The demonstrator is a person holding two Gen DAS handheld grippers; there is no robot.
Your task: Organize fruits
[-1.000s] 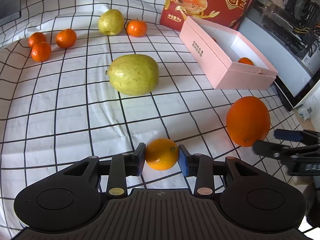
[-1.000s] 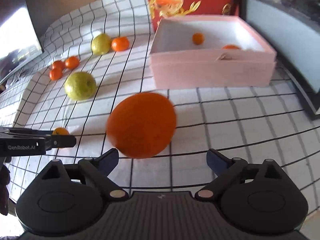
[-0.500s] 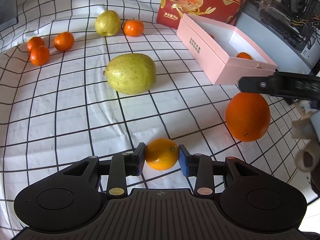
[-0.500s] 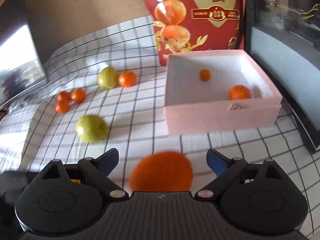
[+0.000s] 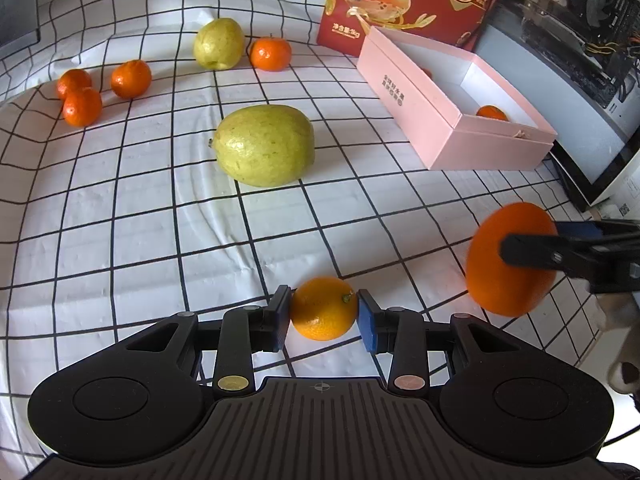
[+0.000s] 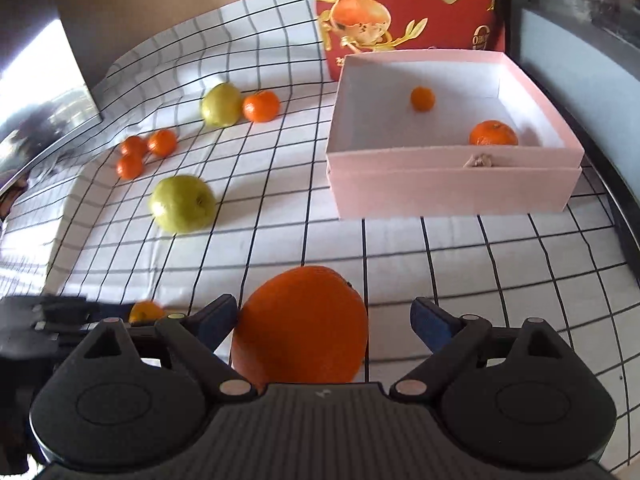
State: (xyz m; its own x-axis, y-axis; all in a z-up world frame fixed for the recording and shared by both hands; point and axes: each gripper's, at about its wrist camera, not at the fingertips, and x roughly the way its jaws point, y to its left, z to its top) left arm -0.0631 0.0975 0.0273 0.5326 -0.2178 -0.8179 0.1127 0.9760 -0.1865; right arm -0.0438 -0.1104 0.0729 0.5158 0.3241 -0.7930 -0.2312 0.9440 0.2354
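Our left gripper point(image 5: 324, 316) holds a small orange point(image 5: 323, 309) on the cloth point(image 5: 120, 220), well before the pink box point(image 6: 452, 188). Our right gripper point(image 6: 322, 320) stands wide around the big orange point(image 6: 300, 328); its jaws have just been closing a little, and only the left pad seems to touch the fruit.

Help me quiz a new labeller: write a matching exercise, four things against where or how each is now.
Things:
1 small orange
2 big green fruit
3 pink box
4 red carton

Places or states:
a stands behind the pink box
b clamped in the left gripper
c lies alone on the cloth
d open, with fruit inside

Pairs: 1-b, 2-c, 3-d, 4-a
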